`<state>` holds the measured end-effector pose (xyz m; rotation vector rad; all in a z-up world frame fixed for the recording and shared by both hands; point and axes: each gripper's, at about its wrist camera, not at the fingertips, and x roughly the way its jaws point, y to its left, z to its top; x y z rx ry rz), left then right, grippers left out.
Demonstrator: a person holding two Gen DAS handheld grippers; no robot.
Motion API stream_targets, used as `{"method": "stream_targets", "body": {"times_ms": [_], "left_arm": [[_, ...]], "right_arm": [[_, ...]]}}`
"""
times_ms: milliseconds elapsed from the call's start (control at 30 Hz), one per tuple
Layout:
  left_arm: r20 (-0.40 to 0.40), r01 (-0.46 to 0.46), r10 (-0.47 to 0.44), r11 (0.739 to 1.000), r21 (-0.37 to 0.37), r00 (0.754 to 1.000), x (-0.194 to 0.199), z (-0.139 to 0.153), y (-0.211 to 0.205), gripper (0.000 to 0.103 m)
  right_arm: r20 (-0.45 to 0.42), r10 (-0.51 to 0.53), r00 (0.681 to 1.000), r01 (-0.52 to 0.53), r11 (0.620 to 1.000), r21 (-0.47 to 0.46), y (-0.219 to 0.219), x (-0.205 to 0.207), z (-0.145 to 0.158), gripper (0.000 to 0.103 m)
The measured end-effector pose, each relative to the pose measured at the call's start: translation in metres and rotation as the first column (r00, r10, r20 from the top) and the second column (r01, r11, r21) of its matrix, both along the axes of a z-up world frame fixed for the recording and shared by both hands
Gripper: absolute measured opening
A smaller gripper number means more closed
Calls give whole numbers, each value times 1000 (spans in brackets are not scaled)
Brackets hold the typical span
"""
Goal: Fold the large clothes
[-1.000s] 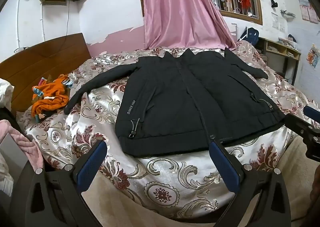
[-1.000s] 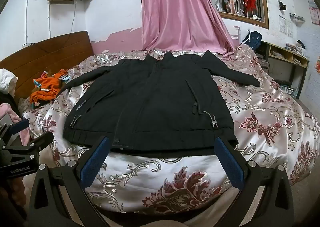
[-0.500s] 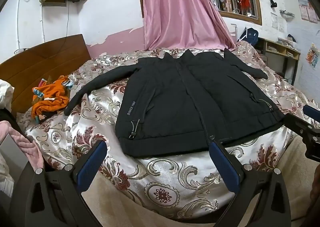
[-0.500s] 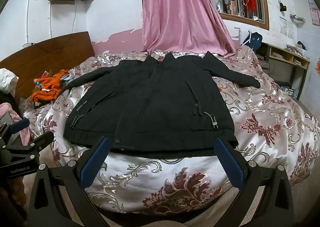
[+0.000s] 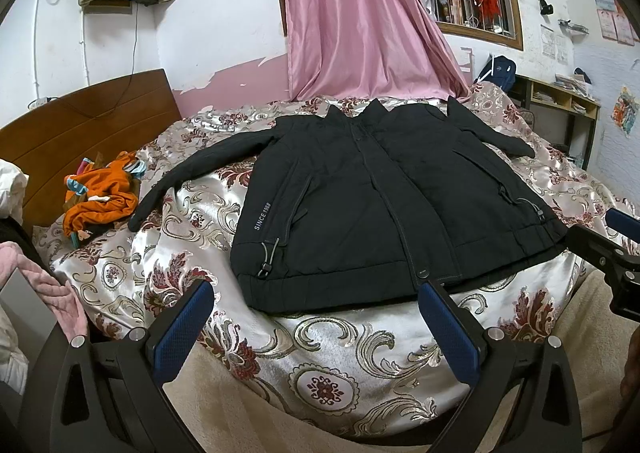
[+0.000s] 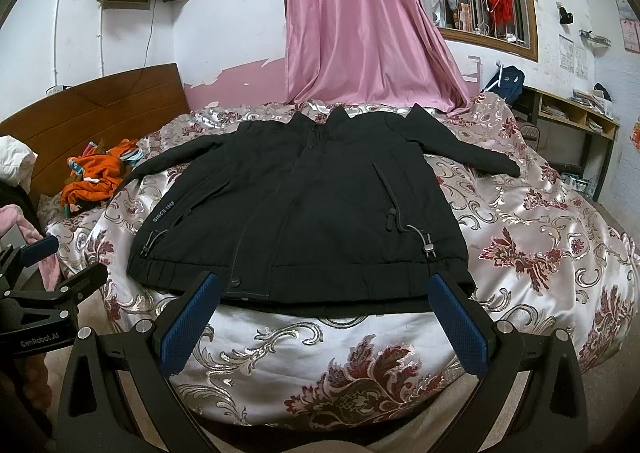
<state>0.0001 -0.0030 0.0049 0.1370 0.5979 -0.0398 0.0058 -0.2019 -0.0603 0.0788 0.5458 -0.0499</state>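
Black jacket (image 6: 304, 213) lies flat, front up, on the floral bedspread (image 6: 540, 237), sleeves spread left and right, hem nearest. Right gripper (image 6: 320, 317) hangs just short of the hem, blue pads (image 6: 188, 323) wide apart, gripping nothing. Left gripper (image 6: 44, 269) shows at the left edge. Orange clothes (image 6: 94, 177) sit far left; pink curtain (image 6: 356, 21) behind.

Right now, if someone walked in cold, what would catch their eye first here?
The black jacket dominates, spread flat with sleeves out on the floral satin bedspread, hem toward both open grippers, left gripper and right gripper. Behind it hangs a pink curtain by the barred window. An orange garment lies crumpled near the wooden headboard.
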Motion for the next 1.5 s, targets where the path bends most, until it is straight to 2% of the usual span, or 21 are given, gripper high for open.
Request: {"method": "stream_targets", "body": {"times_ms": [1267, 1500], "left_arm": [[1, 6, -6, 1000, -11, 1000, 0, 4, 3, 103], [-21, -1, 1, 1000, -25, 1000, 7, 1, 9, 103]], "right_arm": [[4, 1, 1000, -1, 1000, -1, -1, -2, 0, 102], [-28, 0, 1000, -1, 1000, -17, 1, 1, -1, 102]]}}
